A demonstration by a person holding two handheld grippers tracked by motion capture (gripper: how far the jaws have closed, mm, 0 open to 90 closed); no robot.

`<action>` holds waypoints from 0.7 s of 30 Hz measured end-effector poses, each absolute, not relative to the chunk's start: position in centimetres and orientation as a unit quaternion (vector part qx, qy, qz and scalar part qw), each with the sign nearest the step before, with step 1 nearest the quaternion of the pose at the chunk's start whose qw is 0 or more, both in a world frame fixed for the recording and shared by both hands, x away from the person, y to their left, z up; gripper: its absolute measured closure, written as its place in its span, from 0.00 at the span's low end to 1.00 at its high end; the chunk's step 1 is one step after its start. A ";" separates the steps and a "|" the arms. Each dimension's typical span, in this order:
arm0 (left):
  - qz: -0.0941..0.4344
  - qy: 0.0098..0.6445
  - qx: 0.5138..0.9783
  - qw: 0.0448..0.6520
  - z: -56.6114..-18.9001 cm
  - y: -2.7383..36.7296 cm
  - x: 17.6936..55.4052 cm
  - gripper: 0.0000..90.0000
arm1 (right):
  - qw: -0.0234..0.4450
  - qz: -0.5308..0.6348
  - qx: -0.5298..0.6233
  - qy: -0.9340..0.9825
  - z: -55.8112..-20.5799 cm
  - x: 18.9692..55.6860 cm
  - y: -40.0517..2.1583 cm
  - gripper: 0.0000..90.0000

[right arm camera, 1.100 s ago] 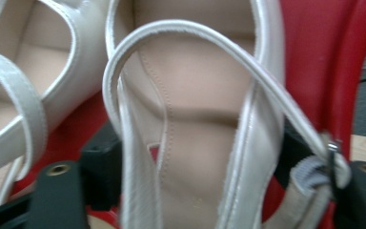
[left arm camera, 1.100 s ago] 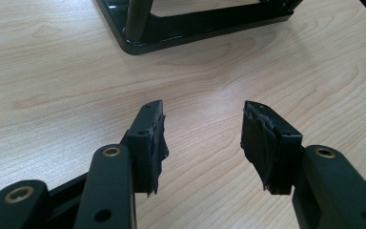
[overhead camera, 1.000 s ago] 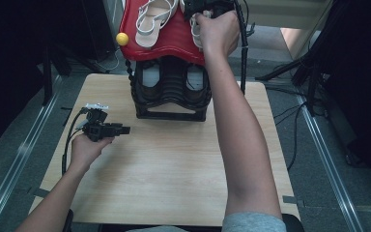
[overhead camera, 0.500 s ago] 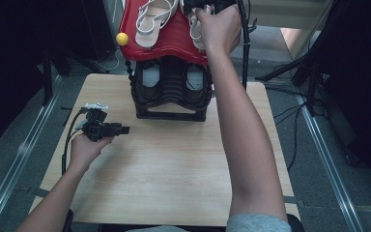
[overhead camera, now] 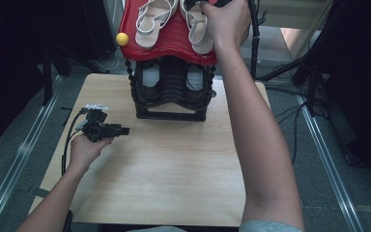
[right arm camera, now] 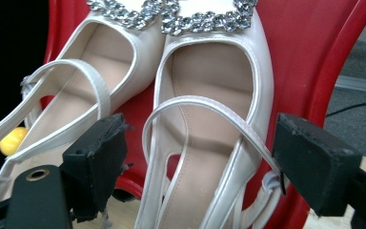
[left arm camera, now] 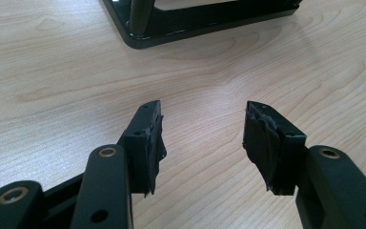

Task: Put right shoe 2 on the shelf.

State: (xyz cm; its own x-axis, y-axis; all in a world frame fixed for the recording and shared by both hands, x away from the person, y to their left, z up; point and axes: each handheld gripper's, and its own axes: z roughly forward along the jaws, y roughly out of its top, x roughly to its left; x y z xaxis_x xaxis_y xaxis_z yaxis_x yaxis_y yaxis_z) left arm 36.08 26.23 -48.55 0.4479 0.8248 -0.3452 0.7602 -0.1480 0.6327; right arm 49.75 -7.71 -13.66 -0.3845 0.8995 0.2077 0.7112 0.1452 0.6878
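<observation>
The left gripper rests low over the wooden table, its jaws apart with bare tabletop between them, just short of the base of the black shoe rack. On the rack's red top tray lie two cream strappy shoes: the left shoe beside a small yellow ball, and the right shoe with a jewelled toe. The right gripper is at that right shoe's heel end, jaws spread wide on either side of it, the pads not pressing.
</observation>
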 end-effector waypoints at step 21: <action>0.041 0.524 0.757 0.387 -48.6 26.3 36.1 0.53 | 0.122 0.377 0.528 0.751 -12.9 47.8 -11.0 0.26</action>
State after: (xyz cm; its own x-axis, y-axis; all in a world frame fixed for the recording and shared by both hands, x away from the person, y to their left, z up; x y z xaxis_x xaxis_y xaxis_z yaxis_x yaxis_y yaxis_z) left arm 36.11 26.31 -48.60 0.4474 0.8258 -0.3435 0.7618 -0.1506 0.6301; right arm 47.78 -10.97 -12.91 -0.4135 0.8848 0.2149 0.7009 0.1587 0.6953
